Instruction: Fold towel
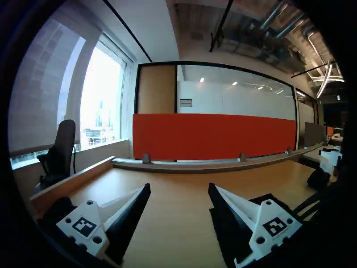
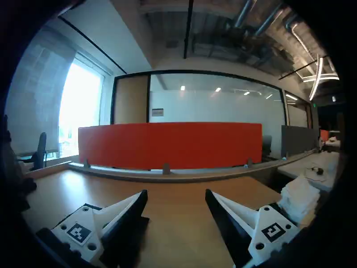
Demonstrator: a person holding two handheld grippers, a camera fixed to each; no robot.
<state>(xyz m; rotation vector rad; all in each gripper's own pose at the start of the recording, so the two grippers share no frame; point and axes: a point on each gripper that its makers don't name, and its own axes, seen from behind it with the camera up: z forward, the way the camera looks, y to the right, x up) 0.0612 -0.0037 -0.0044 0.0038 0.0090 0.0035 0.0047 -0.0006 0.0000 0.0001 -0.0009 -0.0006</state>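
Right gripper view: your towels (image 2: 300, 196) sit at the right rim. The base of the stack is hidden behind the finger (image 2: 263, 214), and its outer side is cut off. Dark item (image 2: 317, 170) on the far desk: too small to identify. Left gripper view — dark lump (image 1: 318, 178) at the right rim, cut off; you cannot tell what it is.

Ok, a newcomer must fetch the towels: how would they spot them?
Find the long orange divider panel behind the wooden desk. At the desk's right end in the right gripper view sits the stack of folded white towels, the one soft, layered pile there.
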